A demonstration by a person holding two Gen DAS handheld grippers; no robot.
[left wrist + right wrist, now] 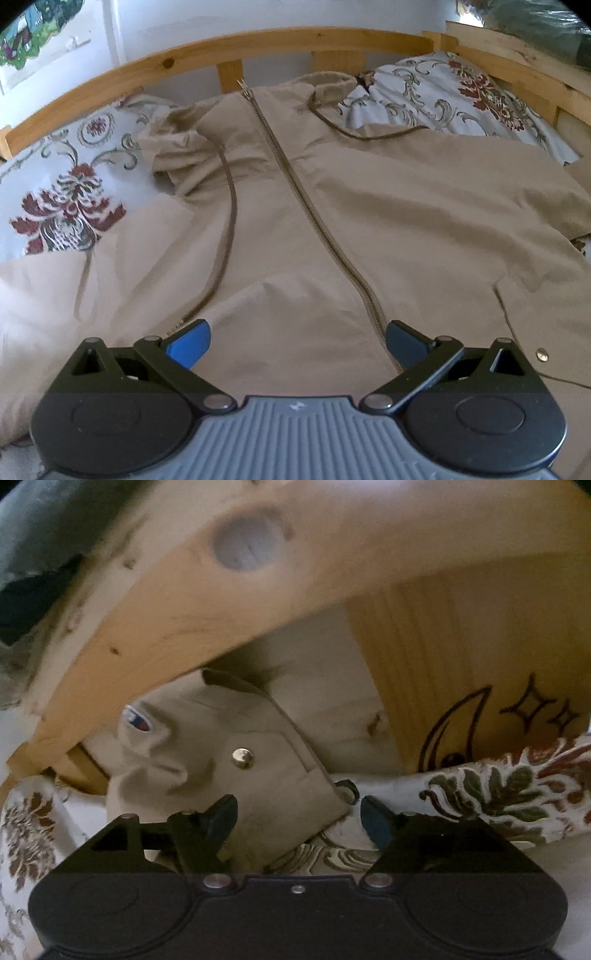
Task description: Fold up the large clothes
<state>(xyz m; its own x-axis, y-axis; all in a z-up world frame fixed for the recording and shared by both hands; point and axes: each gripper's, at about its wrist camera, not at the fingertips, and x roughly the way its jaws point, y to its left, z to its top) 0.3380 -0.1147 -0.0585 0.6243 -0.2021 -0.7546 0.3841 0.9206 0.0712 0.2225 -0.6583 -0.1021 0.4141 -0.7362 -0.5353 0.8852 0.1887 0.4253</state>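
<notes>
A large beige zip-up jacket [332,206] lies spread front-up on a bed, its zipper [295,184] running from the collar toward me and its hood bunched at the far end. My left gripper [297,341] is open and empty, low over the jacket's hem, its fingers either side of the zipper's lower end. In the right wrist view a beige cuff or sleeve end [258,775] with a metal snap [242,757] and a small logo patch lies against the wooden bed frame. My right gripper [299,818] is open, with the cuff's corner between its fingers.
A floral bedspread [70,206] covers the bed, with a patterned pillow [443,92] at the far right. A wooden headboard rail [258,48] curves behind the jacket. In the right wrist view a wooden rail [184,609] hangs close above, beside a panel with a moon drawing [480,716].
</notes>
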